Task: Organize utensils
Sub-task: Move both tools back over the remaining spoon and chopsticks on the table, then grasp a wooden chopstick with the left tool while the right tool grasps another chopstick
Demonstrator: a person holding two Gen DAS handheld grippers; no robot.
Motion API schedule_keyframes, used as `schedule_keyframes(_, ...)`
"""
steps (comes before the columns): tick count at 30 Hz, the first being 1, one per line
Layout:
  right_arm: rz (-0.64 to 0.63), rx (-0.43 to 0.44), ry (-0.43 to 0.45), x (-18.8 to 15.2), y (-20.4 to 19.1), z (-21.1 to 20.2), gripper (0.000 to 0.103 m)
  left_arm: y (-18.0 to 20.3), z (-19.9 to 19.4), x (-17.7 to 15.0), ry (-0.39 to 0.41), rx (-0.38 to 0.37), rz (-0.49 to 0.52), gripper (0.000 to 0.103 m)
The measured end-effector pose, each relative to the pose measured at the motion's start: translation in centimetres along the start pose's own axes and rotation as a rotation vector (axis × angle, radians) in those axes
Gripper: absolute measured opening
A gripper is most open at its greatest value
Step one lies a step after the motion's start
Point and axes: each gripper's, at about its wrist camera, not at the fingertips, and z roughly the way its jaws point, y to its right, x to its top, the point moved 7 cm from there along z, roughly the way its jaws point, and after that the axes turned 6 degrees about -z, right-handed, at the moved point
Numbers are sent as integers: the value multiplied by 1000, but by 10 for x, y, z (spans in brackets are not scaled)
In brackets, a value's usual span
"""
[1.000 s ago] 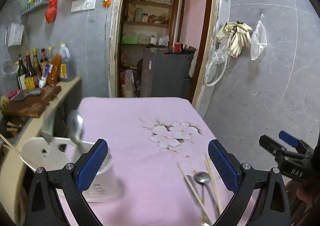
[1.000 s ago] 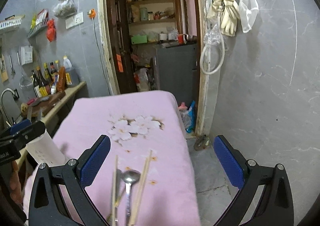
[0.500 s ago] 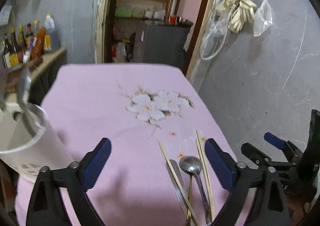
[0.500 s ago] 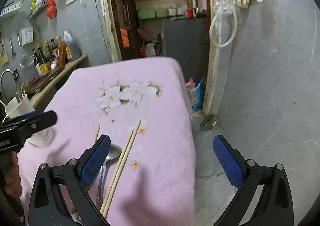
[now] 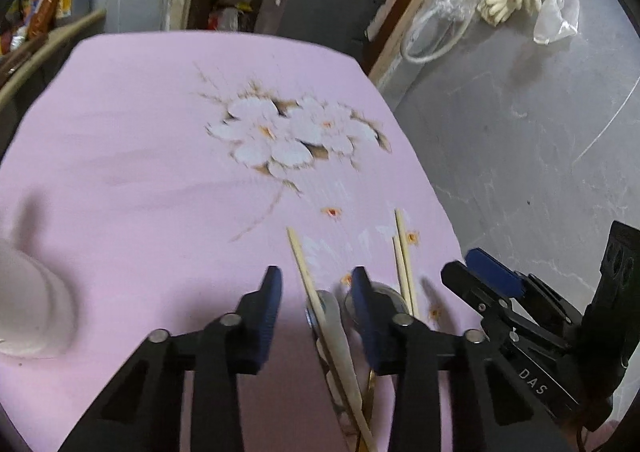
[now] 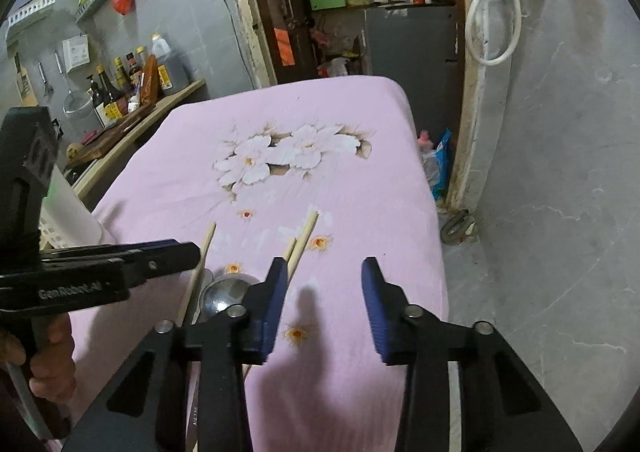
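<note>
Showing only in the right view, a hand [image 6: 52, 356] grips the left tongs [image 6: 176, 252].

Three wooden chopsticks [image 6: 303, 238] at centre frame, one metal spoon [image 6: 224, 294] at lower left of centre, one white utensil holder [image 5: 28, 308] at left edge, two grippers, left gripper [image 5: 316, 286], right gripper [image 6: 324, 292], one pink floral tablecloth [image 6: 360, 187].

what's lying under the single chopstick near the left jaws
A flat pale utensil lies under the single chopstick, which crosses it diagonally on the pink cloth. Its lower end is hidden behind the left gripper, so its type is unclear.
</note>
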Motion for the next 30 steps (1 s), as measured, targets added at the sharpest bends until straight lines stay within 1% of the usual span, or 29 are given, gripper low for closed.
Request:
schedule_keyframes(3,3,9,-3,1,1,2,29,4,9,-3,-45,-16,-1,24)
schedule_keyframes(5,5,15,-4,2,2,5,29,5,14,-5,-66,-22,-8,23)
schedule_keyframes(6,6,18,-6,4,2,7,29,4,16,-5,-67,-12,-14,20)
schedule_keyframes(9,11,29,-12,6,2,12,29,2,21,-2,-77,-7,-33,17)
schedule_keyframes(12,10,43,-18,8,-1,20,29,1,21,0,-85,-10,-46,16)
schedule_keyframes(17,20,65,-46,13,-4,34,29,5,25,4,-96,5,-7,16)
schedule_keyframes(19,27,64,-54,15,-4,38,24,6,26,6,-97,5,0,16)
schedule_keyframes(22,28,61,-60,17,-5,43,22,4,27,7,-97,-2,-10,16)
schedule_keyframes(25,42,47,-80,16,-5,49,17,4,29,8,-95,5,-10,15)
schedule_keyframes(30,48,7,-109,17,-9,57,16,7,28,7,-92,31,13,12)
